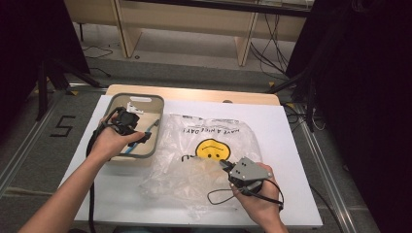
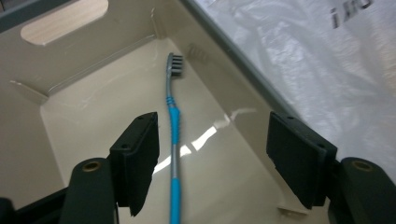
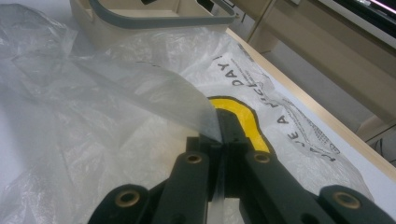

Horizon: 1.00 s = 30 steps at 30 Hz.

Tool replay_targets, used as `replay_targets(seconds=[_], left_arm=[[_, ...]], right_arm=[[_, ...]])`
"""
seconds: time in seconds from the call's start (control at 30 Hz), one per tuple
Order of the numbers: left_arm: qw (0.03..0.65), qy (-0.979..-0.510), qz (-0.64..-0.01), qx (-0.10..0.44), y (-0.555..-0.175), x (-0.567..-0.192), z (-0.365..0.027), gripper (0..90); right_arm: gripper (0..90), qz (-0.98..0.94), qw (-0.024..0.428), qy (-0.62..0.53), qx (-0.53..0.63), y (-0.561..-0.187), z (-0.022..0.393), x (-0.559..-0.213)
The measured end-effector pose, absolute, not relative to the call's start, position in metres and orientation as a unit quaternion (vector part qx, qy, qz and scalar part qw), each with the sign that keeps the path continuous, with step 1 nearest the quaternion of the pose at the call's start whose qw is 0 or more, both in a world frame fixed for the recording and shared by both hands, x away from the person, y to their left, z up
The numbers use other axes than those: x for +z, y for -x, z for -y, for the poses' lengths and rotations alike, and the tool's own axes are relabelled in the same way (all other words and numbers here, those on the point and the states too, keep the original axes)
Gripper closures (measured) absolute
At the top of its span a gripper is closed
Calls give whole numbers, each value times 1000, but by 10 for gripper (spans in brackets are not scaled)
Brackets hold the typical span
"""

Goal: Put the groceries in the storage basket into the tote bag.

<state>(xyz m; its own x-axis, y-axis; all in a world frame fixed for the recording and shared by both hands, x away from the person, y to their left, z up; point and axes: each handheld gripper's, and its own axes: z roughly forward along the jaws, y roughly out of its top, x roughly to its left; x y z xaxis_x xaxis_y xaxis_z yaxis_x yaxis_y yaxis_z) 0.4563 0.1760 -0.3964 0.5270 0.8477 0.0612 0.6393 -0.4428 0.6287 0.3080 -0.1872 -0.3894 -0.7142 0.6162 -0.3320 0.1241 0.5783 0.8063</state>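
We hold our left gripper (image 2: 212, 163) down inside the beige bin (image 2: 93, 60). Its jaws stand apart, one on each side of the blue toothbrush (image 2: 173, 140). The toothbrush lies flat on the bottom of the bin, with its bristles pointing away from us. The pads do not touch it yet. In the high view the left gripper (image 1: 127, 121) sits over the bin (image 1: 115, 99) at the left of the bench (image 1: 291, 145).

Our right gripper (image 3: 223, 140) is pinched shut on a thin edge of the clear plastic bag (image 3: 116, 93). The bag (image 1: 204, 160) lies on the bench just beside the bin, and it has a yellow smiley face on it. The right gripper (image 1: 224, 165) holds up the near edge of the bag.

We think the step now is picking up the toothbrush. Next, we need to go a bit lower and squeeze the jaws on the handle. The handle is thin and lies flat, so we must line up well or it may slip. After that it probably goes into the bag, so the bag's mouth should be held open.
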Motion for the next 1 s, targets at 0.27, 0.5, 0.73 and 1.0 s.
replay_targets(seconds=[0.27, 0.5, 0.73, 1.0], left_arm=[[245, -831, -466, 176, -479, -416, -179, 372], [209, -839, -473, 167, -496, -429, -176, 404], [199, -839, -476, 171, -508, -434, -175, 434], [187, -842, -479, 164, -516, -444, -175, 444]], right_arm=[[900, -835, 306, -222, 400, -308, 187, -390], [900, -835, 306, -221, 401, -308, 187, -391], [900, -834, 306, -222, 401, -308, 187, -391], [900, -835, 306, -222, 400, -309, 187, -391]])
